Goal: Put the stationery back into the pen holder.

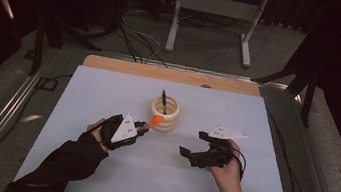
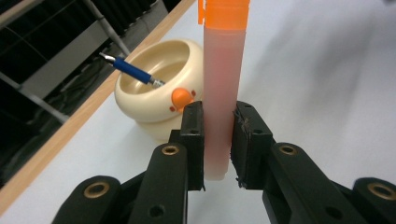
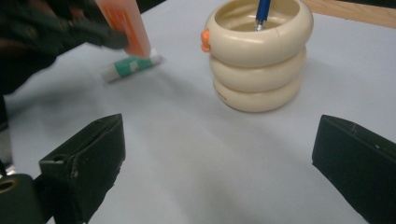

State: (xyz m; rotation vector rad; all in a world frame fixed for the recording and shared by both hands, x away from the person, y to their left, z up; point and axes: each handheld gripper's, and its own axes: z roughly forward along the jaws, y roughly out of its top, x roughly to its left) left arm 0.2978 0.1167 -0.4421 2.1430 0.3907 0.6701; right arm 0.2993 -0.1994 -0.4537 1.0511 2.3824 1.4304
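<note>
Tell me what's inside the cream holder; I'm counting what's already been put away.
Inside the cream holder stands one blue pen, leaning against the rim with its top poking out. The wall hides its lower end and the holder's bottom, so anything short lying down there cannot be seen.

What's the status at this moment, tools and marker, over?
Left tool shut on orange marker, near the cream pen holder. Right tool open, empty. Blue pen already in holder; green-labelled tube lying on table.

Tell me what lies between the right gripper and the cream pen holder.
Nothing: in the right gripper view, bare white table runs from the open right gripper to the cream pen holder. The green-and-white tube lies off to the side, under the orange marker.
</note>
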